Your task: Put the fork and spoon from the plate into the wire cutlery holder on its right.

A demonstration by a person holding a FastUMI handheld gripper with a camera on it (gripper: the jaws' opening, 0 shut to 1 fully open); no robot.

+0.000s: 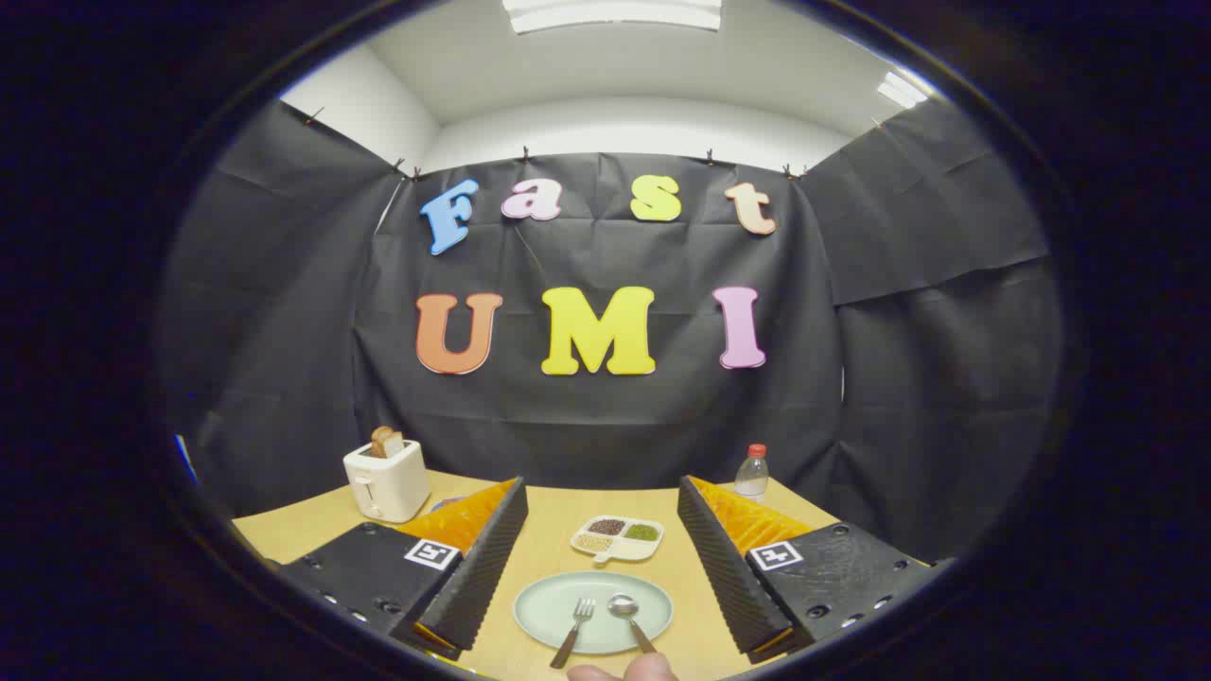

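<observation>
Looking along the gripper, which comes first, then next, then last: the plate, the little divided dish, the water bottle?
The gripper is open.
1. Plate, between the fingers, holding fork and spoon.
2. Divided dish, just beyond the plate, on the table.
3. Bottle, farthest, beyond the right finger by the booth's wall.
</observation>
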